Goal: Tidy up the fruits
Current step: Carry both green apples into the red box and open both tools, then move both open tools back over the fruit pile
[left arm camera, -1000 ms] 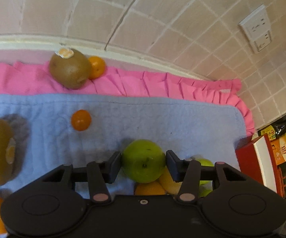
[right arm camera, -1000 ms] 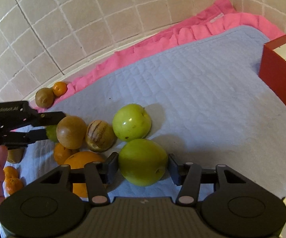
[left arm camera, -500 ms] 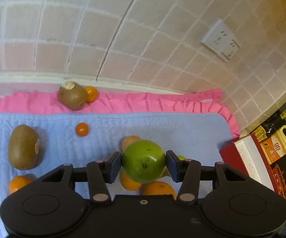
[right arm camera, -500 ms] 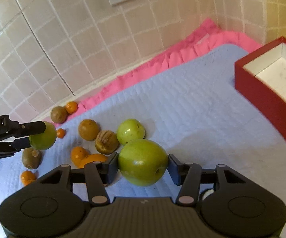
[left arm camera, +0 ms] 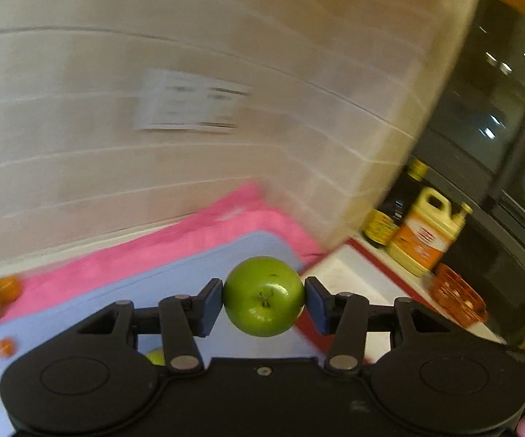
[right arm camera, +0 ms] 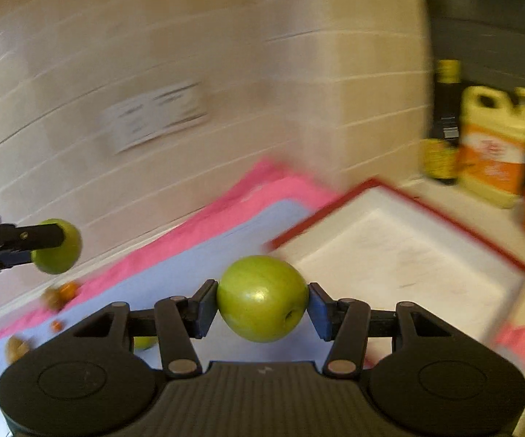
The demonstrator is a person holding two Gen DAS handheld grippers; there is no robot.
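My left gripper [left arm camera: 263,300] is shut on a green apple [left arm camera: 263,295], held high above the blue mat [left arm camera: 175,284]. My right gripper [right arm camera: 261,304] is shut on a second green apple [right arm camera: 261,298], lifted near the red box with a white inside [right arm camera: 401,255]. The left gripper and its apple [right arm camera: 58,245] also show at the left of the right wrist view. The red box shows in the left wrist view [left arm camera: 357,273] just right of the apple. Both views are motion-blurred.
Small oranges and brown fruits [right arm camera: 60,293] lie blurred on the mat's left side, with another green fruit [right arm camera: 144,342] behind my right gripper's fingers. A pink cloth [right arm camera: 204,225] edges the mat. A yellow jug [right arm camera: 495,145], a dark bottle [right arm camera: 444,123] and an orange basket [left arm camera: 457,300] stand beyond the box. A tiled wall is behind.
Both grippers have risen and swung right with their apples, away from the fruit pile. The red box and the bottles have come into view.
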